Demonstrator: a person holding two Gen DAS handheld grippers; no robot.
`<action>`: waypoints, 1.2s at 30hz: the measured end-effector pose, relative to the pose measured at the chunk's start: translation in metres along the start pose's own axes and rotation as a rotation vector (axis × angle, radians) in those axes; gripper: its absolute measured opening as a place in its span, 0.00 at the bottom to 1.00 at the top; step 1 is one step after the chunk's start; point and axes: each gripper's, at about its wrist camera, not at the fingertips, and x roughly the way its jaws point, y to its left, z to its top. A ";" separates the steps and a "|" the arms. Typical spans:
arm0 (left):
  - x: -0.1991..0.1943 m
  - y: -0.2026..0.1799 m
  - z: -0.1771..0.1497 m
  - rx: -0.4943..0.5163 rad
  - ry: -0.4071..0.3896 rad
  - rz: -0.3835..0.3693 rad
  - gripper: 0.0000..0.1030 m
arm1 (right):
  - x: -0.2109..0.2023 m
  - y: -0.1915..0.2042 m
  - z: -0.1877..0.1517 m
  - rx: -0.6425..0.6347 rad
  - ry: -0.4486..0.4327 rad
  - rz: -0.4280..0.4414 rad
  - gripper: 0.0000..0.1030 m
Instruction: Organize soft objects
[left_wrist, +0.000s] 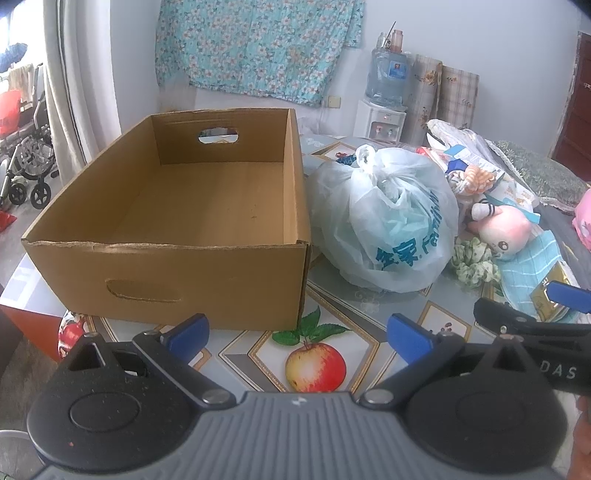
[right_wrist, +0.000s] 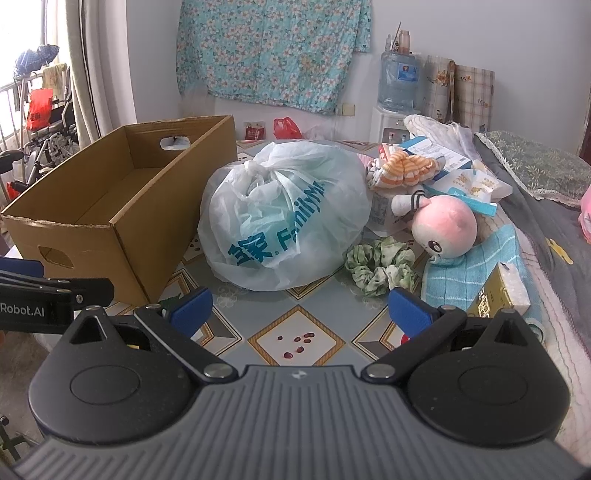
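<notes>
An open, empty cardboard box (left_wrist: 207, 206) stands on the patterned table, at left in the right wrist view (right_wrist: 122, 206). Beside it lies a knotted white plastic bag (left_wrist: 388, 221) (right_wrist: 284, 218). To its right are a green scrunchie (right_wrist: 380, 266) (left_wrist: 472, 262), a pink plush toy (right_wrist: 443, 225) (left_wrist: 506, 229), a light blue cloth (right_wrist: 480, 266) and an orange striped soft toy (right_wrist: 406, 170). My left gripper (left_wrist: 299, 339) is open and empty in front of the box. My right gripper (right_wrist: 299, 310) is open and empty in front of the bag.
A yellow packet (right_wrist: 498, 291) lies on the blue cloth. Boxes and packets (right_wrist: 458, 173) are piled behind the plush toy. A grey quilt (right_wrist: 546, 221) covers the right side. A water dispenser (right_wrist: 399, 92) stands at the back, a wheelchair (left_wrist: 26, 147) at far left.
</notes>
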 end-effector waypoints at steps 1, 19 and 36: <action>0.000 0.000 0.000 -0.002 0.003 -0.001 1.00 | 0.000 -0.001 0.001 0.000 0.000 -0.001 0.99; 0.015 -0.054 -0.018 0.178 0.059 -0.086 1.00 | -0.011 -0.086 -0.058 0.218 -0.106 -0.120 0.99; 0.043 -0.153 0.010 0.384 0.021 -0.352 1.00 | -0.018 -0.200 -0.072 0.427 -0.314 -0.217 0.99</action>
